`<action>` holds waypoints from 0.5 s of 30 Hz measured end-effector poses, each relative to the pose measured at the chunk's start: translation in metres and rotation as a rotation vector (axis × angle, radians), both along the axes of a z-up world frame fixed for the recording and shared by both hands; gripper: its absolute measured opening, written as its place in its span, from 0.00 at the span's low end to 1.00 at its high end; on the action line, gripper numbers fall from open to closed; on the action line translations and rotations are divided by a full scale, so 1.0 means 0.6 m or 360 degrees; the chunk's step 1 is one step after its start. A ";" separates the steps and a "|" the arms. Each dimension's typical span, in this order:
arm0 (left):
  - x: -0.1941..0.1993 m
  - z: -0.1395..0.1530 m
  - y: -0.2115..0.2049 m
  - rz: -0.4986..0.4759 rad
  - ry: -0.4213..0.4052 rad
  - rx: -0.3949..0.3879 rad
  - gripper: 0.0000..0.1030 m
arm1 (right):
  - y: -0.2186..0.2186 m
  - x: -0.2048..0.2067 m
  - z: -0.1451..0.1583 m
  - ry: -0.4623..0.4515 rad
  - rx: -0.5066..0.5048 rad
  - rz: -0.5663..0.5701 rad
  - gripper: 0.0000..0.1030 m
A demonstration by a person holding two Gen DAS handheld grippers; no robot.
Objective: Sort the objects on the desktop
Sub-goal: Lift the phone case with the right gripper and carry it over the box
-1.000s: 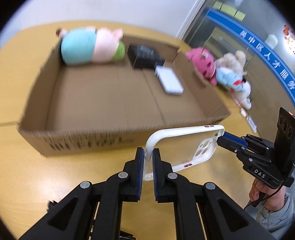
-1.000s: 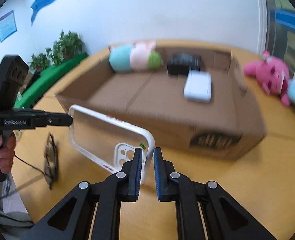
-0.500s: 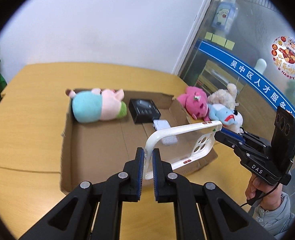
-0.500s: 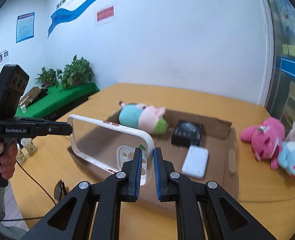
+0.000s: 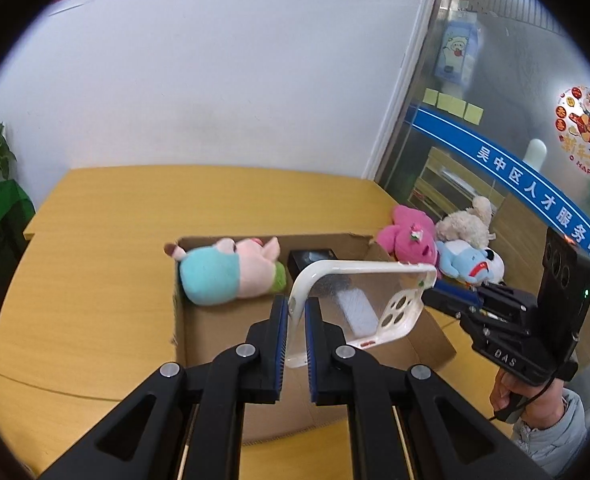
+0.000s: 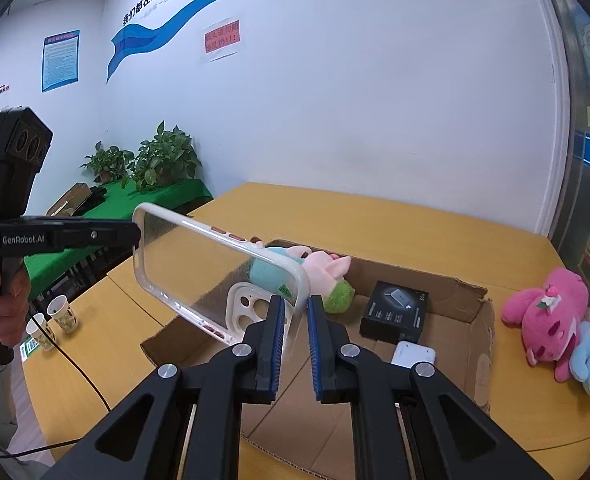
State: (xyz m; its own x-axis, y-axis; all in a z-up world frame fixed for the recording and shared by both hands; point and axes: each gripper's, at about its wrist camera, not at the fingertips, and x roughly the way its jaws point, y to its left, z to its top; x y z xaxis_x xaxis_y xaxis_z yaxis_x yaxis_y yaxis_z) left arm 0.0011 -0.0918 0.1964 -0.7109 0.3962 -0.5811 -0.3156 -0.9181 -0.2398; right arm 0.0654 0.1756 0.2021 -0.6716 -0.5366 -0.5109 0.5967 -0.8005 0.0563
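Both grippers have risen since a second ago, angled downward. Left gripper [image 5: 296, 322] and right gripper [image 6: 295, 320] each clamp one end of the clear phone case [image 5: 359, 304], held above the cardboard box [image 6: 471, 320].

Readable text
"GenRobot.AI" on left gripper [image 6: 137, 236] body, left of jaws; "DAS" on right gripper [image 5: 429, 298] body, right of jaws; "HAPPY" on sticker [image 5: 585, 130], up right.

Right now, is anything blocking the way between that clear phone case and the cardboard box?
Nothing visible blocks it. Both grippers, left and right, pinch opposite ends of the phone case, holding it above the open cardboard box. The bare box floor below lies open between the plush toy and the black box.
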 end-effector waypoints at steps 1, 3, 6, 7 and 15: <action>-0.005 0.000 -0.003 0.0002 -0.0001 -0.0002 0.07 | -0.005 -0.004 -0.001 -0.0005 0.0000 0.0004 0.11; -0.020 -0.005 -0.007 0.0007 -0.0012 -0.0009 0.07 | -0.014 -0.014 -0.003 -0.0012 0.0009 0.0007 0.11; -0.038 -0.018 -0.012 0.0008 -0.0053 -0.0001 0.07 | -0.018 -0.032 -0.009 -0.0038 -0.0003 0.0006 0.11; -0.045 -0.023 -0.014 0.0006 -0.0070 0.0001 0.07 | -0.019 -0.039 -0.012 -0.0052 -0.0012 0.0005 0.11; -0.096 -0.075 -0.024 -0.0006 -0.0203 0.0039 0.07 | -0.030 -0.097 -0.041 -0.0135 0.0008 -0.0028 0.11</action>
